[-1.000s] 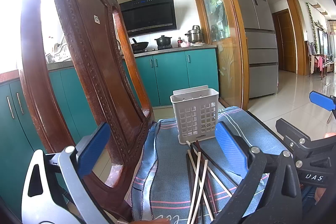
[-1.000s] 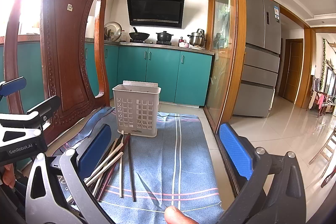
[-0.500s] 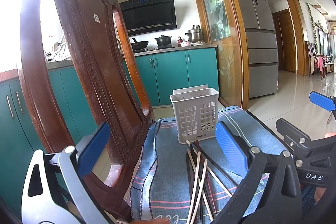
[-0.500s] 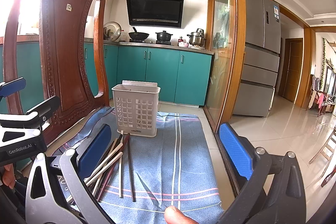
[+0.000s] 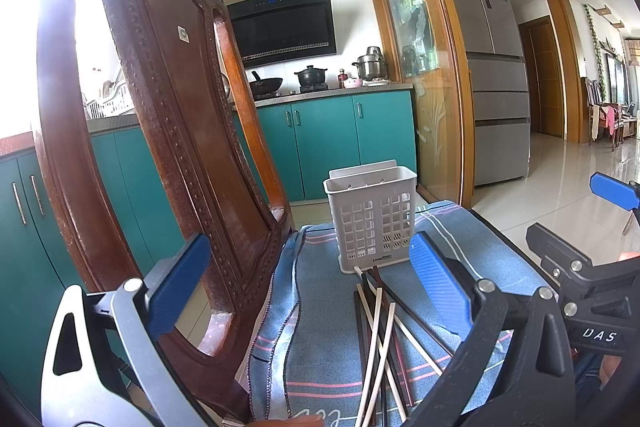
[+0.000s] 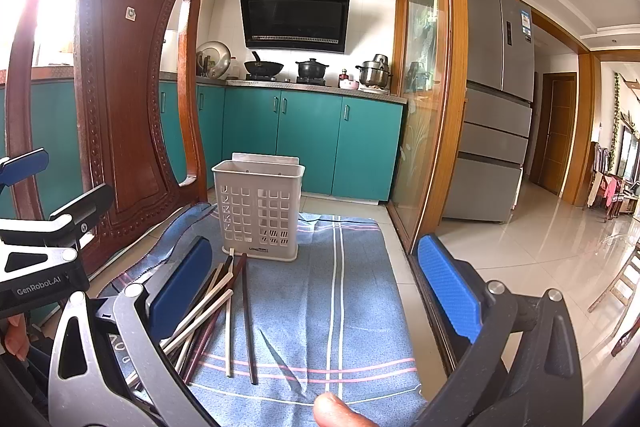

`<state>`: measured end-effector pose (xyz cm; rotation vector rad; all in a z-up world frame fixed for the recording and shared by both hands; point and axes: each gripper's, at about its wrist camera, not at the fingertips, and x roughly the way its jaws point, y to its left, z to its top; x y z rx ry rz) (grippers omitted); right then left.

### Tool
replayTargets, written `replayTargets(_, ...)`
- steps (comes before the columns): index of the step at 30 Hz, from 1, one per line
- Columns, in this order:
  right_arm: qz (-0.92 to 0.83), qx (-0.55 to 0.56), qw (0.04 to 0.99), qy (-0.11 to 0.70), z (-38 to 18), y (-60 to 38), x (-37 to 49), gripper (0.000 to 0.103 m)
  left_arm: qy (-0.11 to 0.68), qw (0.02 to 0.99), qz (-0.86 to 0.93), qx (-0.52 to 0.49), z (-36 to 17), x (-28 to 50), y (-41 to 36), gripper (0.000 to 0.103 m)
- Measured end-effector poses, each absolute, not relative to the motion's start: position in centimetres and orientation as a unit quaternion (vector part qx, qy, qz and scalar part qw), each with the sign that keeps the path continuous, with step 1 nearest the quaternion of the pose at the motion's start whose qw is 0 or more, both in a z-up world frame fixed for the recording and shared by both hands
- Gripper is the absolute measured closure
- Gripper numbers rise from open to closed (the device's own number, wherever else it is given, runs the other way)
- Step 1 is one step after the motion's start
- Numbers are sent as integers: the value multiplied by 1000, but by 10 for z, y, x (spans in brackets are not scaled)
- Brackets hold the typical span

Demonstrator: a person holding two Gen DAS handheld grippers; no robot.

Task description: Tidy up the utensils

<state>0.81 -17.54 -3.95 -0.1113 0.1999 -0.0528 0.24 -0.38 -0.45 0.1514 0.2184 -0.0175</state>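
A white slotted utensil basket (image 5: 372,219) (image 6: 260,211) stands upright at the far end of a blue striped cloth (image 6: 344,291) (image 5: 328,347). Several chopsticks (image 5: 384,331) (image 6: 224,311), pale and dark, lie loose in a pile on the cloth just in front of the basket. My left gripper (image 5: 308,291) is open and empty, held above the near end of the pile. My right gripper (image 6: 316,291) is open and empty, to the right of the pile. Each gripper shows at the edge of the other's view.
A carved wooden chair back (image 5: 160,155) (image 6: 120,107) rises close on the left of the cloth. A glass sliding door with a wooden frame (image 6: 432,107) stands to the right. Teal kitchen cabinets (image 6: 312,143) and a grey fridge (image 6: 496,107) are behind.
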Motion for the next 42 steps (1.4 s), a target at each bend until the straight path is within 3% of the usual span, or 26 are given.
replayTargets(20, -37, -58, 992, 107, -42, -179, 13, 2, 115, 990, -5, 79, -9, 5, -4, 4)
replayTargets(28, -94, -16, 950, 296, -83, -219, 84, 3, 241, 967, -14, 78, -40, 40, -2, 4)
replayTargets(30, -88, 9, 942, 323, -94, -229, 96, 11, 267, 961, -28, 60, -48, 48, 1, 4)
replayTargets(32, -79, 34, 928, 363, -107, -238, 113, 32, 289, 955, -48, 45, -55, 55, 1, 6)
replayTargets(35, -60, 57, 910, 406, -111, -243, 143, 64, 332, 939, -82, 46, -66, 69, -8, 24)
replayTargets(38, 9, 92, 888, 450, -102, -236, 175, 70, 396, 910, -106, 63, -85, 89, -20, 54)
replayTargets(40, 95, 115, 859, 490, -101, -224, 202, 70, 424, 898, -103, 60, -94, 98, -19, 64)
replayTargets(42, 156, 149, 826, 521, -108, -212, 217, 70, 419, 902, -96, 49, -93, 98, -13, 64)
